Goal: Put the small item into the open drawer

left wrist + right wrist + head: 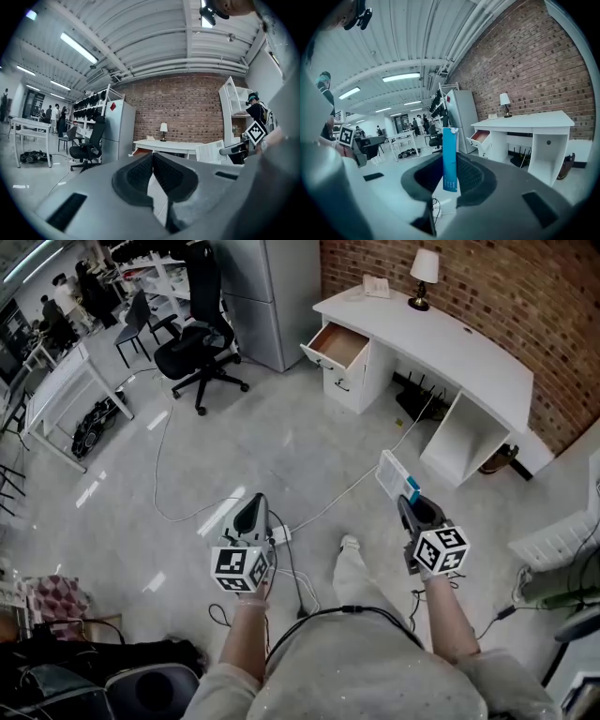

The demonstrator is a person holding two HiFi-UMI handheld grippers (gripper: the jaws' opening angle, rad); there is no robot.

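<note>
Clearly the pick-up is done: the right gripper (pixel 450 174) is clamped on a small flat box (pixel 449 158), blue with a white face. Its dark ribbed pads press on the two broad faces, and the box stands upright, rising well above the jaw tips. In the head view the same box (pixel 397 477) juts forward from the right gripper (pixel 410 505), held out in front of the person at about waist level.

The left gripper (pixel 152 172) carries nothing. Its jaws meet at the tips with no gap and nothing between them. It hangs low on the person's other side (pixel 249 514), well apart from the right one.

Beyond the grippers lies an open stretch of pale floor (pixel 309 442) crossed by a white cable (pixel 349 489). Past that stands the white desk (pixel 469 352) against the brick wall (pixel 525 296), with a table lamp (pixel 424 276) on top. The open drawer (pixel 339 345) is pulled out at the desk's near left end, its wooden inside showing. From here it looks empty, though it is too far to be sure. The right gripper view shows the same drawer (pixel 480 136) ahead and to the right of the box. A black office chair (pixel 199 348) stands off to the left, clear of a direct line to the desk.

So, by my reading, the carry and the drop are what remain. The person has to cross the floor, minding the cable, bring the box over the drawer and let it go inside.
</note>
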